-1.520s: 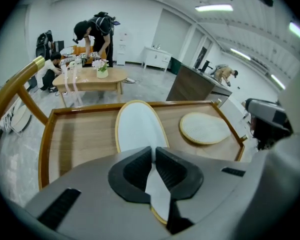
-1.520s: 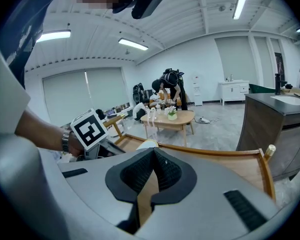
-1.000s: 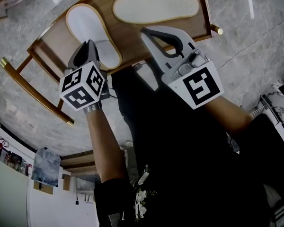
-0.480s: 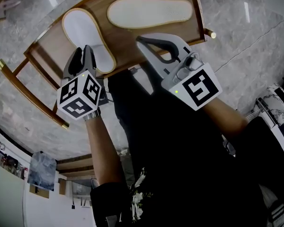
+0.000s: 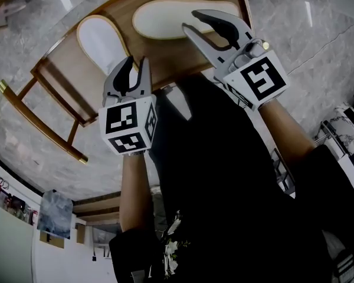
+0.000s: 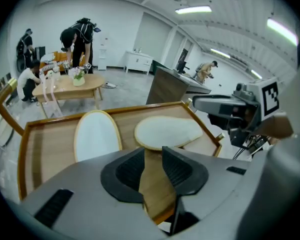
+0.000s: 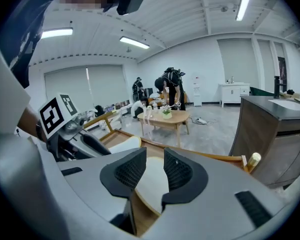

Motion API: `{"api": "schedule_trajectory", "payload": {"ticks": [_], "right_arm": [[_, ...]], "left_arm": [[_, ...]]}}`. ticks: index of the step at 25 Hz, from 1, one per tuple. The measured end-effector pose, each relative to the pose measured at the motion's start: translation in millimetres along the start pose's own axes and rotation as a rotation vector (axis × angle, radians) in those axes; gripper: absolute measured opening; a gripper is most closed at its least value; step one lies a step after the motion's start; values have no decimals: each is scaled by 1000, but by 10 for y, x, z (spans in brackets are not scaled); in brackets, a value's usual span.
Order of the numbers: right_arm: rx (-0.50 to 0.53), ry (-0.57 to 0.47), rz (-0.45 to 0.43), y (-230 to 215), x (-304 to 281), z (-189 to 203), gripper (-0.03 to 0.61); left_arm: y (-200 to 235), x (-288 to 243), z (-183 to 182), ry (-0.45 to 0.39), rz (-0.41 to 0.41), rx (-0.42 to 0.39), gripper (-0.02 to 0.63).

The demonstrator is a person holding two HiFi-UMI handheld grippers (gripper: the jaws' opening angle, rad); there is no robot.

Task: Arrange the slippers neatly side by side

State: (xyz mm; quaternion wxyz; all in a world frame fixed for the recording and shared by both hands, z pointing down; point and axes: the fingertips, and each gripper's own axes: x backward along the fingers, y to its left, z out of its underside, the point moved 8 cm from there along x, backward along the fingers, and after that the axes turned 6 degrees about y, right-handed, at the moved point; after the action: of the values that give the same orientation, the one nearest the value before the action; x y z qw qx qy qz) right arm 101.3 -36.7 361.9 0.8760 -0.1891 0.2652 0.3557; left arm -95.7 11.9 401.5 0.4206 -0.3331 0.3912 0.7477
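Both tongs have just been opening, empty: the left tongs (image 5: 134, 63) have drawn back from the left slipper (image 5: 100, 40), and the right tongs (image 5: 190, 20) hover over the right slipper (image 5: 165, 17). On the table (image 5: 65, 75) the pair lies splayed, so aligning remains.

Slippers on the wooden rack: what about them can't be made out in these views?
- Head view: right slipper's right end, covered by the right gripper.
- Head view: left slipper's near end, behind the left gripper.
- Right gripper view: right slipper, mostly hidden by that gripper's body.
- Any view: whether they lie sole-up.
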Motion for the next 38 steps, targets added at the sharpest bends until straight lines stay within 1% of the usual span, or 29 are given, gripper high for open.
{"api": "schedule_trajectory", "payload": {"ticks": [2, 6, 8, 9, 11, 13, 15, 18, 20, 25, 29, 32, 34, 36, 38], "right_arm": [[7, 23, 10, -93, -65, 35, 87], [8, 81, -48, -299, -169, 65, 97], [34, 129, -76, -411, -218, 100, 98], [50, 154, -90, -443, -245, 123, 108], [80, 194, -118, -491, -281, 157, 112], [92, 229, -145, -549, -309, 169, 114], [110, 269, -178, -596, -367, 172, 134], [172, 341, -229, -652, -502, 200, 141], [188, 379, -250, -701, -571, 242, 144], [195, 429, -269, -805, -595, 285, 150], [236, 496, -350, -786, -661, 248, 148], [251, 535, -405, -770, -686, 230, 144], [262, 564, -433, -733, -700, 238, 144], [276, 582, -446, -675, -703, 266, 120], [271, 579, -437, -666, -680, 287, 115]], "left_arm": [[-65, -94, 4, 12, 32, 17, 114], [-243, -218, -94, 39, 80, 26, 118], [-324, -321, -143, 47, 104, 23, 121], [-349, -360, -151, 51, 113, 25, 121], [-399, -422, -153, 62, 120, 27, 123], [-456, -487, -147, 82, 123, 16, 123], [-491, -562, -134, 108, 139, 1, 123], [-497, -650, -119, 127, 161, 2, 123], [-500, -695, -112, 131, 169, 11, 124], [-509, -812, -95, 166, 183, 19, 126], [-474, -875, -45, 193, 191, 37, 126], [-464, -892, -57, 198, 194, 51, 120], [-445, -902, -55, 195, 186, 62, 104], [-420, -906, -36, 195, 172, 62, 83], [-423, -914, -34, 196, 165, 57, 84]]}}
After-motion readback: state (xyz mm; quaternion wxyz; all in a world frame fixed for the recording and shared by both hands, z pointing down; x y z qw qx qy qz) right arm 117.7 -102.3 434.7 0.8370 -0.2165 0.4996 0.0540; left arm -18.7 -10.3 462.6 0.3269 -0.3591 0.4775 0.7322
